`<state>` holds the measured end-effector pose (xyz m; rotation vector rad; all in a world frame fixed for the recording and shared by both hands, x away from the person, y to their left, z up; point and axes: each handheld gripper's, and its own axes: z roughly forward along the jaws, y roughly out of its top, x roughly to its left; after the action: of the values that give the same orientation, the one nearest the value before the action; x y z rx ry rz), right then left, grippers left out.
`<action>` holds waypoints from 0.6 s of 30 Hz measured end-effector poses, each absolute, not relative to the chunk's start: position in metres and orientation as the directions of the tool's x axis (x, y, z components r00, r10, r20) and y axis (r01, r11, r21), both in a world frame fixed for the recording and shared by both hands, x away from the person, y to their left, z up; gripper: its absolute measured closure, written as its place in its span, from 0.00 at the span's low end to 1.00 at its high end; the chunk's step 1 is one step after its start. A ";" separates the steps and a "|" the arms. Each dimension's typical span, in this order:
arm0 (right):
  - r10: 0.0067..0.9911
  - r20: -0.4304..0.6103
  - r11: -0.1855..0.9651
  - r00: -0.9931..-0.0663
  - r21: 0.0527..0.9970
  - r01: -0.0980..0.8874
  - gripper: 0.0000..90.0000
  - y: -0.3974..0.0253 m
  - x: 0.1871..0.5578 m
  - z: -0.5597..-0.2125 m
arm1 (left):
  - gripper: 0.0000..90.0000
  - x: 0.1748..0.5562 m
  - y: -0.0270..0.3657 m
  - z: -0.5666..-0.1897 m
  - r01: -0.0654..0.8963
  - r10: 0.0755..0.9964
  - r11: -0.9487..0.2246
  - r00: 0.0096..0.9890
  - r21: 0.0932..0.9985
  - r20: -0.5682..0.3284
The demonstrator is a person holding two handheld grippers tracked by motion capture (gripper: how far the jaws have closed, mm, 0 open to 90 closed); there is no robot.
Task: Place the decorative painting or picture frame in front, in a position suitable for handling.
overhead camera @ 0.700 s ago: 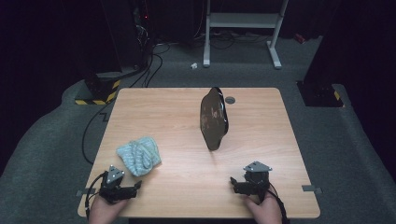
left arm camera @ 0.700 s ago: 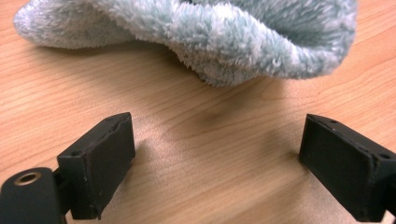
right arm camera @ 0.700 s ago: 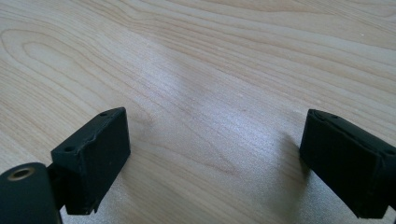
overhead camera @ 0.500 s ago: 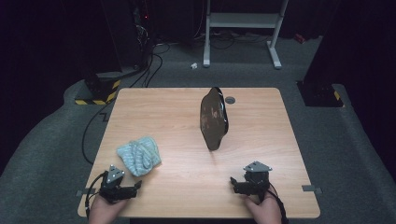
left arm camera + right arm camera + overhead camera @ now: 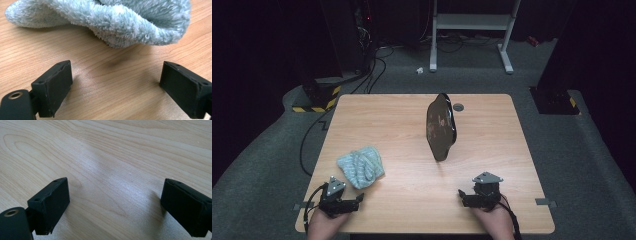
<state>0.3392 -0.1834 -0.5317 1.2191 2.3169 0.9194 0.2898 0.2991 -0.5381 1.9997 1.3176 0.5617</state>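
Fingers (image 5: 56, 87) of both grippers spread apart over bare wood; fluffy cloth's (image 5: 112, 22) edge just ahead.

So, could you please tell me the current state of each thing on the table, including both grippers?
Left gripper: open, empty, low over the table, pointed at the cloth.
Right gripper: open, empty, over bare wood.
Cloth: crumpled, lying loose, touched by neither gripper.
Dark plate: standing on edge mid-table, untouched.
Table: bare wood elsewhere.
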 end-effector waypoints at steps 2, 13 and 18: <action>0.828 -0.019 0.415 -0.560 0.693 0.590 0.09 -0.183 0.339 -0.532 | 0.12 0.290 0.299 -0.538 0.631 0.917 -0.266 0.398 0.729 -0.009; 0.826 -0.018 0.414 -0.564 0.699 0.584 0.13 -0.185 0.335 -0.531 | 0.11 0.290 0.298 -0.538 0.633 0.919 -0.264 0.395 0.727 -0.010; 0.826 -0.020 0.414 -0.564 0.700 0.582 0.14 -0.185 0.336 -0.531 | 0.13 0.291 0.299 -0.538 0.632 0.922 -0.260 0.388 0.730 -0.008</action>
<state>0.3359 -0.1853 -0.5312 1.2092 2.3122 0.9304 0.2906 0.2987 -0.5380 1.9940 1.3286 0.5668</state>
